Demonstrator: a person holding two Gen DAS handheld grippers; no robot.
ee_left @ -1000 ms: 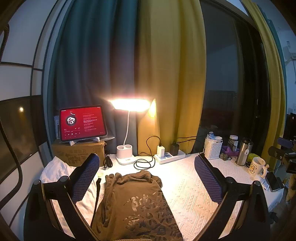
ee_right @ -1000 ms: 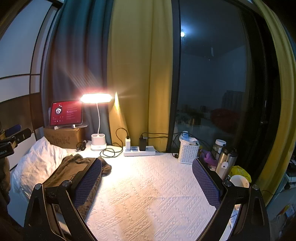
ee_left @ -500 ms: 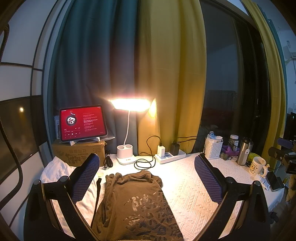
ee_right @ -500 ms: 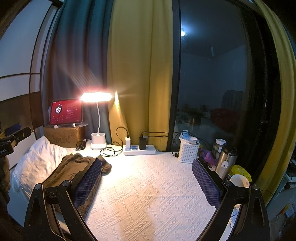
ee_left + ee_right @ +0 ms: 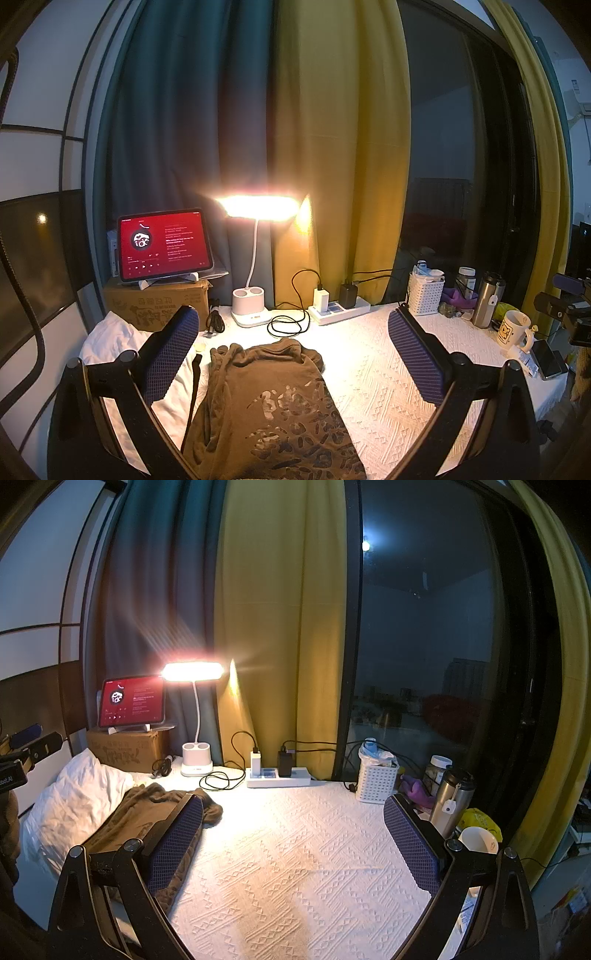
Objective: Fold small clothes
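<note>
the left gripper (image 5: 291,354) is hovering above the near left part of the table, its two blue-padded fingers (image 5: 168,354) spread wide and holding nothing. between them, in the left wrist view, the brown garment with a dark printed pattern (image 5: 273,402) is lying flat on the white textured tablecloth (image 5: 388,384), running from the near edge toward the far side, its bunched far end stopping short of the coiled black cable (image 5: 291,321). a white pillow (image 5: 110,336) is lying just left of it.

the right gripper (image 5: 293,830) is hanging over the bare middle of the cloth, its fingers (image 5: 410,843) equally wide apart and empty; in its view the brown garment (image 5: 147,812) is sitting at the left, partly behind the left finger.

at the far edge a lit white desk lamp (image 5: 255,258) is glowing, a red-screened tablet (image 5: 164,245) is standing on a cardboard box (image 5: 155,302), and a white power strip (image 5: 340,308) is lying beside a white basket (image 5: 424,291).

compared with the frames from a second ago, nothing is differing visibly: both grippers are staying in place with the same opening, and the garment is lying as before.
</note>
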